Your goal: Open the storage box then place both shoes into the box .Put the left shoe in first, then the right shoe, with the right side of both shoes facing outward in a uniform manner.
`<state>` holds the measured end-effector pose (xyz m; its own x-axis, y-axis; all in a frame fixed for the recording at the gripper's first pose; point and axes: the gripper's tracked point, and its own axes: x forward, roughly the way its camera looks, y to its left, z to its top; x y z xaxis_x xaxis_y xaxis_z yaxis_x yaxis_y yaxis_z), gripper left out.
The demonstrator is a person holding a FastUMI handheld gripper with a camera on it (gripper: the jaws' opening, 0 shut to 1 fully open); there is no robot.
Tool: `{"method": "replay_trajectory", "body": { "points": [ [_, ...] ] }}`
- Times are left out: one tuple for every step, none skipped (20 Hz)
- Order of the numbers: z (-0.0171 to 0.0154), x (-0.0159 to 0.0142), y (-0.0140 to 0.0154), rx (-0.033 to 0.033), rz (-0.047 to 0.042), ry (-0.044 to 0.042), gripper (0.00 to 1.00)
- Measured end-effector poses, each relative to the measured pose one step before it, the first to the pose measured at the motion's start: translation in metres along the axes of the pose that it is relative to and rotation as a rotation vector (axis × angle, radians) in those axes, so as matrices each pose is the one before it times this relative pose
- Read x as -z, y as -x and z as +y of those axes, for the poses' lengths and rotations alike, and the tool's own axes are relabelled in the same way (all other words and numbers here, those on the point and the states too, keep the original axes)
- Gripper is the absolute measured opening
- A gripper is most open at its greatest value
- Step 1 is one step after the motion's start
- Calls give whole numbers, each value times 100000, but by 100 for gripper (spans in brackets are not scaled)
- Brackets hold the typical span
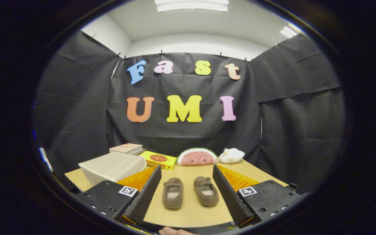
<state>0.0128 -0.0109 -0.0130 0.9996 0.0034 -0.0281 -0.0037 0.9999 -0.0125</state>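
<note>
Shoes (189,192) between spread gripper (187,192) jaws

The single fisheye camera rides on the gripper (186,192) and looks forward along its jaws, which stand wide apart at the bottom of the view. It sits low, just above the pale wooden surface (188,213), facing level toward the booth's back wall of black cloth (181,137). The pair of brown fabric slippers (189,192) lies near, between the jaws and just ahead. The pink watermelon-slice cushion (197,157) lies well beyond the jaws, at the far edge. The wide lens also takes in the white ceiling with its light panel (191,5) overhead.
</note>
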Motion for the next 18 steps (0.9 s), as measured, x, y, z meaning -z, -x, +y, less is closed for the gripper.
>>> {"method": "replay_trajectory", "body": {
  "points": [
    [36,165,-375,-333,740,-41,96],
    [55,77,-427,-661,409,-385,96],
    [240,72,-553,-792,636,-470,96],
    [298,69,-634,-1477,563,-573,96],
    [347,166,-905,-1357,990,-738,96],
    [396,85,-919,-2171,547,-915,96],
    [640,81,-955,-2573,1161,-940,96],
    [563,297,-1159,-2878,1450,-970,96],
    [611,381,-1171,-3222,2061,-1102,96],
    [561,379,-1399,-3548,2031,-1516,95],
    [742,398,-1256,-3784,2190,-1917,95],
    [552,576,-1433,-3575,2169,-1990,95],
    [734,336,-1410,-3874,1905,-2219,95],
    [551,410,-1447,-3742,1883,-1759,95],
    [433,424,-1412,-3052,2472,-1843,95],
    [487,428,-1476,-3658,1519,-2130,95],
    [614,265,-1372,-4042,1647,-2471,95],
    [353,446,-1381,-3822,1739,-2638,95]
  ]
}}
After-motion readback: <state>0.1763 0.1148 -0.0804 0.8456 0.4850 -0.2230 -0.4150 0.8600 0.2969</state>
